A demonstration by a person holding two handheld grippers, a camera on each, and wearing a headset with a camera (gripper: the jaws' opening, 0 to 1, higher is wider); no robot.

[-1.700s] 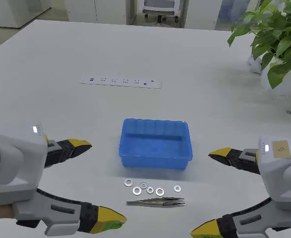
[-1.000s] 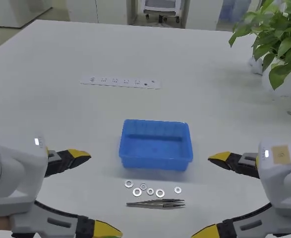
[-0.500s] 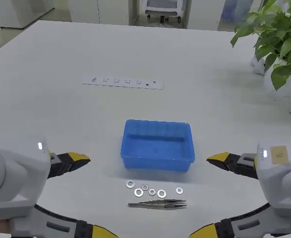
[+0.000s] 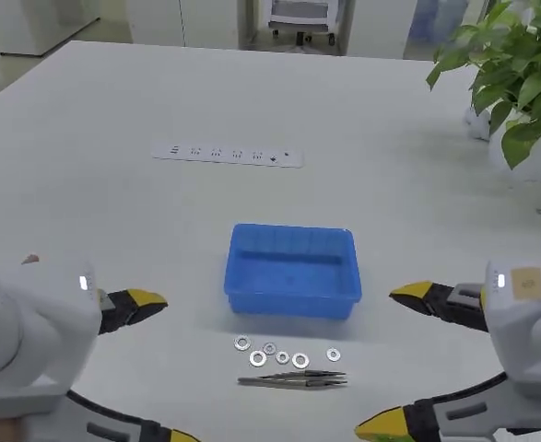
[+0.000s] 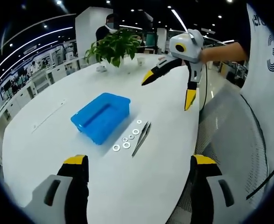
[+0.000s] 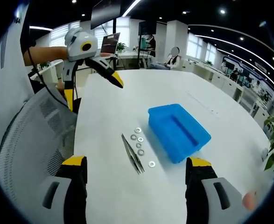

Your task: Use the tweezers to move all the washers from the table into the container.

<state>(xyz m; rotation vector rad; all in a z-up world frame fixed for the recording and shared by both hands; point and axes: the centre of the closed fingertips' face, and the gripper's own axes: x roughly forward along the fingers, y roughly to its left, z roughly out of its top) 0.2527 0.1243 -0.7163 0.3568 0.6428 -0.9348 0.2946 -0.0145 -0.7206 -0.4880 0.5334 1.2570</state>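
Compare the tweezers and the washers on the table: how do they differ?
The tweezers are one long, thin, dark piece; the washers are six small bright rings. The tweezers lie nearest the person; the washers sit between them and the blue container. Both lie flat on the white table, outside the container.

A broad white table (image 4: 113, 92) stands in an open office, with a power strip (image 4: 226, 154) on it, a leafy potted plant (image 4: 514, 64) at one side, an office chair (image 4: 299, 23) beyond and strip lights (image 6: 132, 7) overhead.
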